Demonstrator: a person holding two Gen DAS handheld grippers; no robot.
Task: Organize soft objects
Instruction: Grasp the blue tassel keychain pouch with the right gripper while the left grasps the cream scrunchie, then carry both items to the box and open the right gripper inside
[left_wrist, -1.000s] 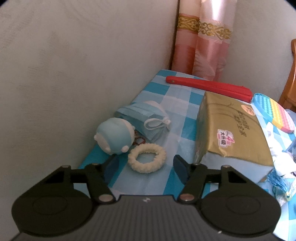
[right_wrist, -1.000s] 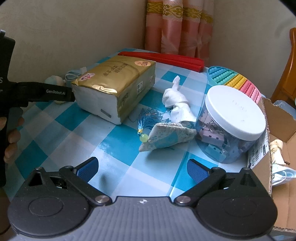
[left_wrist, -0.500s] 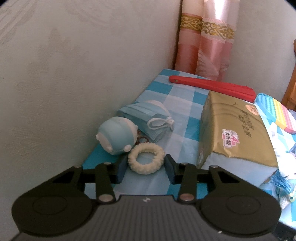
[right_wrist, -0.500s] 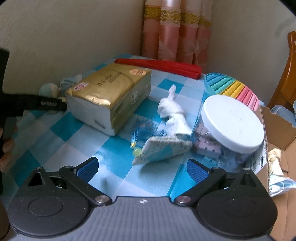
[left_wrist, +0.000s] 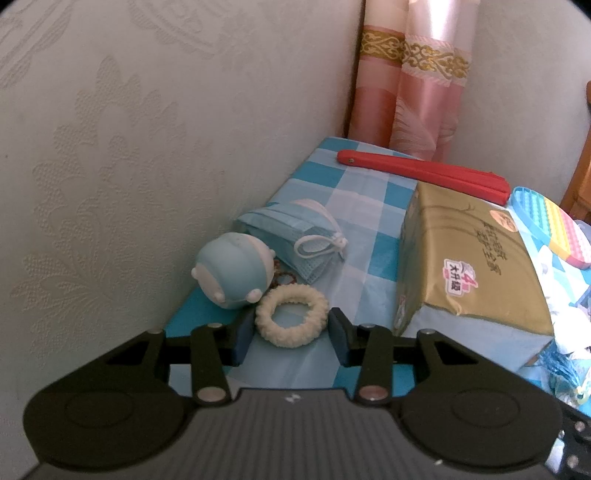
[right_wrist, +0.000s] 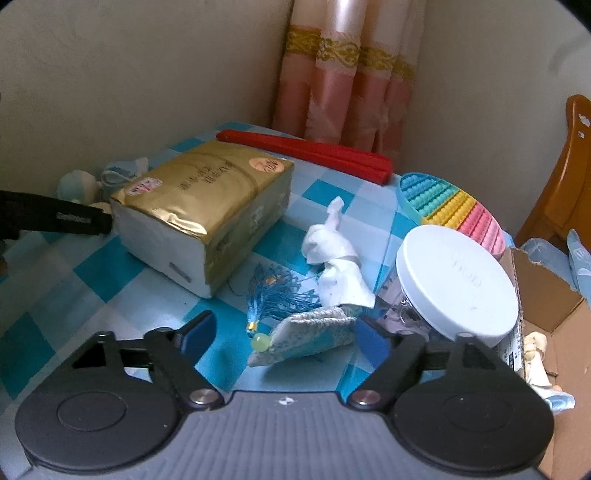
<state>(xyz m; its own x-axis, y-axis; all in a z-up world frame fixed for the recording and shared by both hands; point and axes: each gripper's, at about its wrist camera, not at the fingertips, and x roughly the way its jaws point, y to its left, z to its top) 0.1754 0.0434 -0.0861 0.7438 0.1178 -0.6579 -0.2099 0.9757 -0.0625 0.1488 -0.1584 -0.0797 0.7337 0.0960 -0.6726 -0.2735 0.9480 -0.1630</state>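
- Our left gripper (left_wrist: 291, 334) sits low over the table (left_wrist: 365, 236) by the wall, its two blue pads on either side of the cream scrunchie (left_wrist: 291, 316); the pads look to be at its rim, yet we cannot tell whether they press it.
- We see the scrunchie lying flat on the checked cloth, touching the pale blue plush toy (left_wrist: 233, 270) at its far left.
- Just behind the plush toy lies a folded blue face mask (left_wrist: 295, 236), its ear loops on top.
- Right of the scrunchie stands the gold tissue pack (left_wrist: 469, 266), near but apart from it.
- Beyond the pack we see a red folded fan (left_wrist: 424, 175) along the far edge of the table, and a rainbow pop-it mat (left_wrist: 550, 221) at the right.
- Our right gripper (right_wrist: 284, 334) hangs released, its fingers spread wide around the patterned fabric sachet (right_wrist: 314, 338), without touching it on the left side.
- The sachet carries a blue tassel (right_wrist: 277, 295) and a green bead, and lies just in front of a crumpled white cloth (right_wrist: 336, 266).
- Right of these stands a clear jar with a white lid (right_wrist: 458, 284), and past it an open cardboard box (right_wrist: 546, 306) holding soft things we cannot make out.
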